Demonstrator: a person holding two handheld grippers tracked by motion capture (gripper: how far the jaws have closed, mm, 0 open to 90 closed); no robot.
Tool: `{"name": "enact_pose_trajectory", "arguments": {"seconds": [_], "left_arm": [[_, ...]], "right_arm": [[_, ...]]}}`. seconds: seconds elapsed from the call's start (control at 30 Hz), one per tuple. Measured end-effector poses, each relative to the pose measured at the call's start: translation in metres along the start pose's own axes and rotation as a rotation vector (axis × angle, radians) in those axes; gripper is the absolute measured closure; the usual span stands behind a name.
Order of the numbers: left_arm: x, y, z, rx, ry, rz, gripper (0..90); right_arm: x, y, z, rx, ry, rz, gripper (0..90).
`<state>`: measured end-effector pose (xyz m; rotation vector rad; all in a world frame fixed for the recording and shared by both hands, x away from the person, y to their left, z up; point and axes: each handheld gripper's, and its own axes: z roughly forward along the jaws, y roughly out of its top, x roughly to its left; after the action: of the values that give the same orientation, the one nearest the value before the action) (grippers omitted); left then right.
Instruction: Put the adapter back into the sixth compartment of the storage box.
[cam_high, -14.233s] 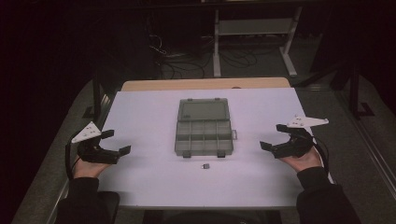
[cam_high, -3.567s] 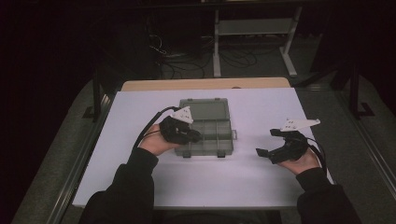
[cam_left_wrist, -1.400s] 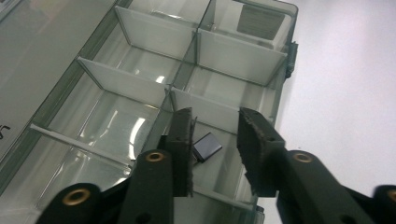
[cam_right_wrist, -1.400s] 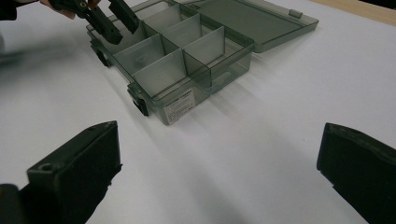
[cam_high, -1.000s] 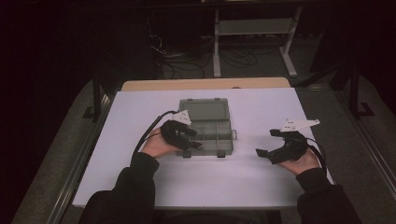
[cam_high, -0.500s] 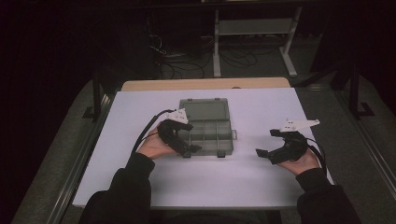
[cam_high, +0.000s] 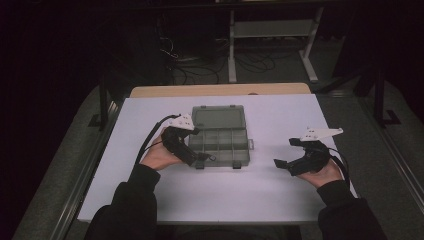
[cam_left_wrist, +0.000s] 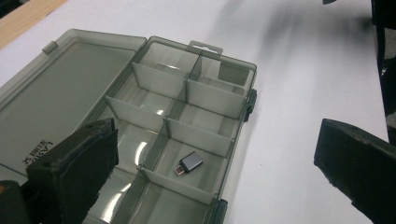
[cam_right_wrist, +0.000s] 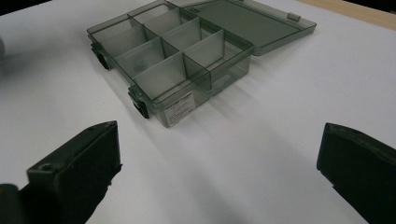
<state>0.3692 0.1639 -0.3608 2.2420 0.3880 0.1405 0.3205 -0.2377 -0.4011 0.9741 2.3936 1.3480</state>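
- The left gripper (cam_high: 202, 159) hangs over the near-left corner of the organizer box (cam_high: 220, 135). Its jaws have just been opening and stand wide with nothing between them.
- Below them, the small grey adapter (cam_left_wrist: 188, 163) lies in a compartment of the row along the box's near edge, beside a latch.
- The placing step looks done.
- The right gripper (cam_high: 286, 159) rests near the table's (cam_high: 280, 200) right edge, jaws wide and empty.
- Next likely calls for lifting clear, then folding the open lid (cam_left_wrist: 51, 93) shut.

Lid (cam_left_wrist: 60, 107) of organizer box (cam_left_wrist: 187, 140): embossed lettering, illegible. White sticker (cam_right_wrist: 180, 108) on box wall: print too small.
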Motion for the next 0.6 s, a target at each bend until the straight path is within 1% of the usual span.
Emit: {"name": "enact_pose_trajectory", "arguments": {"seconds": [0.1, 0.13, 0.3, 0.43, 0.6], "left_arm": [[-0.001, 0.000, -0.001, -0.002, 0.004, 0.002, 0.0], [-0.003, 0.001, -0.008, -0.012, 0.019, 0.009, 0.0], [-0.003, 0.000, -0.015, -0.018, 0.038, 0.016, 0.0], [-0.002, -0.004, -0.023, -0.019, 0.044, -0.006, 0.0], [-0.001, -0.010, -0.029, -0.023, 0.056, -0.017, 0.0]], "right_arm": [[0.000, 0.000, 0.000, 0.000, 0.001, 0.001, 0.0], [0.000, 0.000, 0.000, 0.001, 0.002, 0.001, 0.0], [0.000, 0.001, 0.002, 0.003, 0.006, -0.001, 0.0], [0.000, 0.001, 0.002, 0.003, 0.008, -0.001, 0.0], [0.000, 0.002, 0.003, 0.004, 0.009, -0.001, 0.0]]}}
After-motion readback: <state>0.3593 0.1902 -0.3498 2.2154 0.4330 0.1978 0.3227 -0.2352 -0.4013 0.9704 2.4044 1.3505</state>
